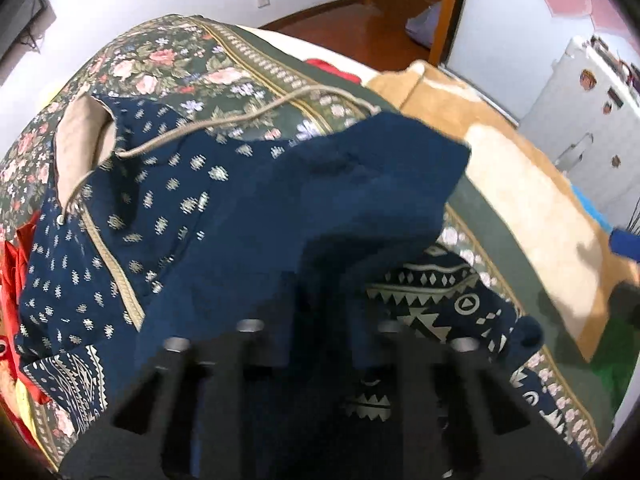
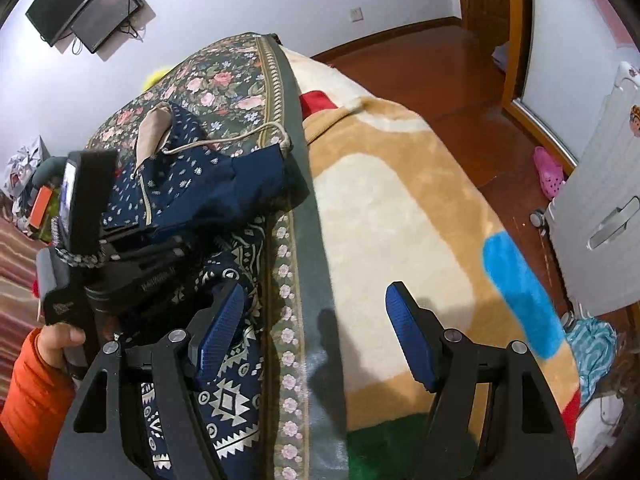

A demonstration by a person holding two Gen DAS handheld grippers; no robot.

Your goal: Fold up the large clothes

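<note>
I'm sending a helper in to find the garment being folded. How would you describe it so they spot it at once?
Start at the bed's floral cover. On it lies the navy garment, with the left gripper shut on its near fold. Unlike the red cloth beside it and the tan blanket, it has small pale motifs, a geometric border and a beige drawstring.

Matt printed cloth garment (image 1: 224, 216); fluffy blanket (image 2: 400, 216)

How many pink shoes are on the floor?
1. A pink shoe lies on the wooden floor, near the white cabinet. Its partner may be hidden behind the bed or out of view.
</note>
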